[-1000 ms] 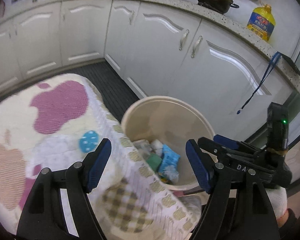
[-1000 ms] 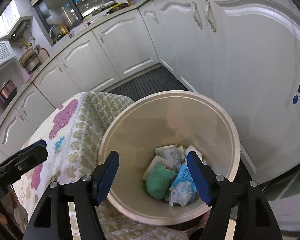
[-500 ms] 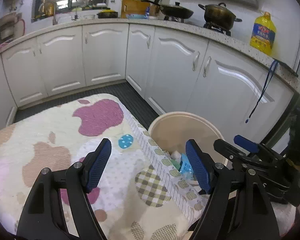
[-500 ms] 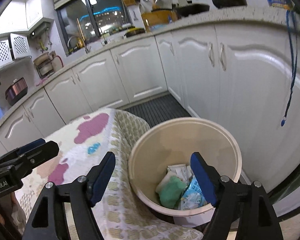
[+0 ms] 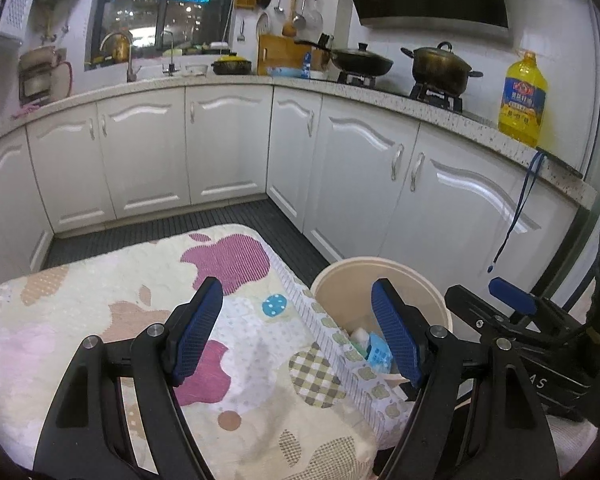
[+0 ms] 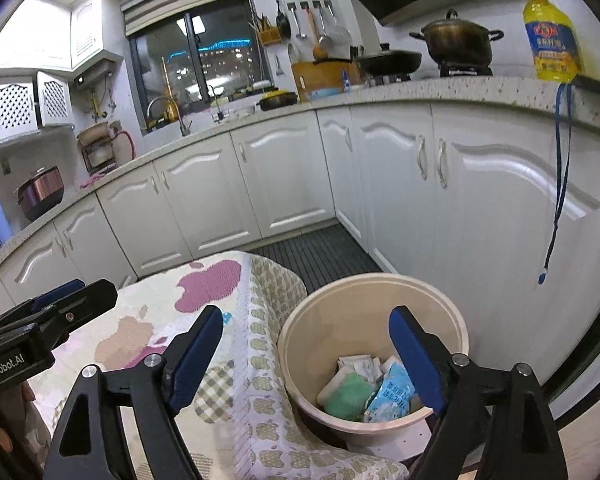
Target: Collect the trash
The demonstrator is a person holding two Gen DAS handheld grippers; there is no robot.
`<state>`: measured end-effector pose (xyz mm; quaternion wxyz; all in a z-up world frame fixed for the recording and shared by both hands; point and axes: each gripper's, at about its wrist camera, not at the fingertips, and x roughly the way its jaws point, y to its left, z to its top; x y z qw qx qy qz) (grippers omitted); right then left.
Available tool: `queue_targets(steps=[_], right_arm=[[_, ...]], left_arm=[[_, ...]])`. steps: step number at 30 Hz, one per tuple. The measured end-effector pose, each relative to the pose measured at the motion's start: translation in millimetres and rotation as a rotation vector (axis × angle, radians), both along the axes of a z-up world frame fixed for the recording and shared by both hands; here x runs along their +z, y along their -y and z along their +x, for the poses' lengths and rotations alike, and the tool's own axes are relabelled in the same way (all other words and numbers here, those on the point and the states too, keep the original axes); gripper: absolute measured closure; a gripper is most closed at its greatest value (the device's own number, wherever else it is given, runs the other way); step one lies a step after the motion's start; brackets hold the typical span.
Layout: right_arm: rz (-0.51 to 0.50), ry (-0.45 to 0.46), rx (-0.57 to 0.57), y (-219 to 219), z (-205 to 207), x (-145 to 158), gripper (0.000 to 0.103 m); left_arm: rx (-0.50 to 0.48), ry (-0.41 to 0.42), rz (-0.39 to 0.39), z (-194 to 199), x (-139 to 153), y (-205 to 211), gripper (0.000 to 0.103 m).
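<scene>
- Right wrist view showed the right gripper with nothing between its blue pads, and its jaws were opening wider.
- A second before, that gripper looked almost straight down into the bin. Now it had come up and tipped back, so the white cupboards and the window showed too.
- The trash lay at the bottom of the bin: a green lump, a blue and white packet and some white papers, all piled together.
- The left gripper was spread apart and held nothing. It had lifted as well, and now saw more of the patterned cloth than it did before.
- The cloth had no trash on it that could be seen in either view.
- The bin stood on the floor, touching the hanging edge of the cloth, just beside the cupboards.
- My guess was that the last piece had been dropped in and both hands were backing away.
- If so, the job looked nearly done, unless more trash lay somewhere out of view.
</scene>
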<state>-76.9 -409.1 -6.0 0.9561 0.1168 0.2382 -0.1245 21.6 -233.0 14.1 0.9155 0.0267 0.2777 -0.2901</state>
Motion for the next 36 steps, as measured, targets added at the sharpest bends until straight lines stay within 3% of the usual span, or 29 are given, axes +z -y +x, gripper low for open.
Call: queue_targets(steps=[10,15,36], right_arm=[[-0.025,0.046,-0.014,-4.3,-7.9,17.7,0.015],[-0.020,0.056,-0.021,-2.2,-11.7,20.5,0.014],[-0.054,0.126,-0.027,-13.0,-22.3,32.6,0.013]], left_arm=[[0.005,0.062,-0.029,-10.0,14.3,-9.9,0.026],[0.010,0.062,-0.029,-10.0,15.8,-12.2,0.016],[0.034,0.088,-0.030,-16.1,23.9,-20.9,0.016]])
